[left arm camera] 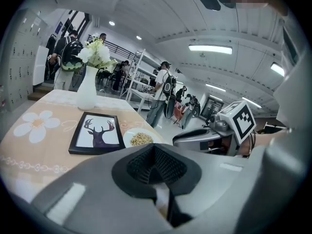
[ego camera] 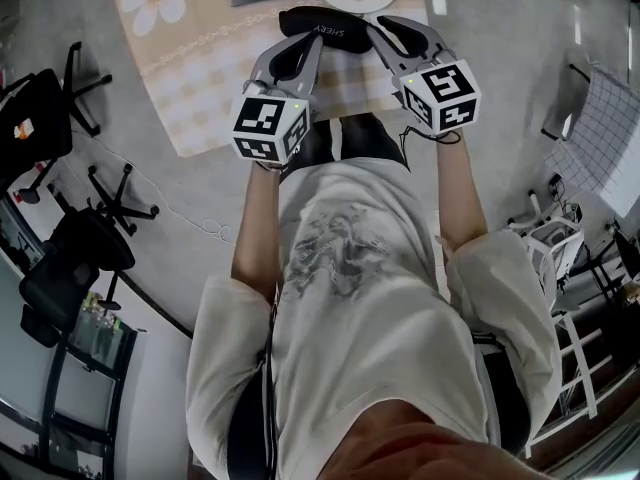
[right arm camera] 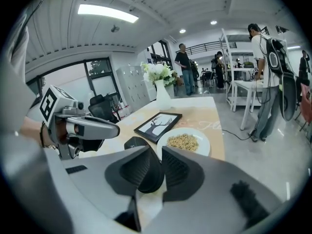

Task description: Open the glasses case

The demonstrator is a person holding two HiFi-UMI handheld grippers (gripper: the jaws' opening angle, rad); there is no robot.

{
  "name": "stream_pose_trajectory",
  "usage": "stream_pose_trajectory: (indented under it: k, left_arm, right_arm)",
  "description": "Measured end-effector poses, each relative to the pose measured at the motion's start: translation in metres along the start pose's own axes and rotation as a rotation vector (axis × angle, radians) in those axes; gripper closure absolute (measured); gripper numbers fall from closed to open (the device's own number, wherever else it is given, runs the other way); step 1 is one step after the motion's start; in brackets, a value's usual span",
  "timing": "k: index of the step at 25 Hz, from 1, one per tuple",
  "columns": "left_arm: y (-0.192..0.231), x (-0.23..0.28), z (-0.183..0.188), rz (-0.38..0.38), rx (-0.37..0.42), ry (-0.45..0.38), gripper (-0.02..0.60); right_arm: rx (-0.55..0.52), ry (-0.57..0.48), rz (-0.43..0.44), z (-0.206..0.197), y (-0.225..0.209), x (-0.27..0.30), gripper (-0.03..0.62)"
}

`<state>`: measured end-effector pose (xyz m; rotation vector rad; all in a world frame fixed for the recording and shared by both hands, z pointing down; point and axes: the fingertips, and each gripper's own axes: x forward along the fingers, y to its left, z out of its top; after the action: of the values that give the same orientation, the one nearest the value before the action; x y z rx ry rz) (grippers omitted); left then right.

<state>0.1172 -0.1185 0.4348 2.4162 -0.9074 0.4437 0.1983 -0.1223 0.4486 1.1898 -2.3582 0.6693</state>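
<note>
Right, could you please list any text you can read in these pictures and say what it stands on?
"SHERY": light print on the black glasses case, seen in the head view.
Gold script on the tablecloth: too blurred to read.
Nothing else carries legible words or numbers.

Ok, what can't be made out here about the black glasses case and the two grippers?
Black oval glasses case: open or closed, seam position; head view, the grippers overlap it.
Left gripper: what it touches; left gripper view, its shut jaws fill the foreground, no case visible.
Right gripper: most of the clamped case; right gripper view, its own jaws block it.
</note>
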Motion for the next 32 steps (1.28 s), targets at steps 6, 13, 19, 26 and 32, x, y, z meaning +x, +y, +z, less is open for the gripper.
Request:
stream_pose_trajectory:
  k: [6, 13, 19, 26, 32]
  left_arm:
    - [0.002, 0.005, -0.006, 0.011, -0.010, 0.010, 0.577]
    - [0.005, 0.009, -0.013, 0.021, -0.016, 0.021, 0.577]
    - [0.010, 0.010, -0.022, 0.027, -0.037, 0.037, 0.575]
    - [0.014, 0.003, -0.036, 0.039, -0.064, 0.050, 0.550]
    - [0.019, -0.004, -0.048, 0.061, -0.091, 0.066, 0.521]
  right_arm:
    - [0.011, 0.017, -0.012, -0.007, -0.006, 0.012, 0.505]
    - [0.051, 0.043, -0.052, -0.019, -0.014, 0.025, 0.505]
    - [0.118, 0.021, -0.036, -0.024, -0.007, 0.022, 0.505]
    - [0.141, 0.008, -0.011, -0.030, 0.014, 0.017, 0.513]
    - [0.162, -0.001, 0.016, -0.036, 0.030, 0.013, 0.520]
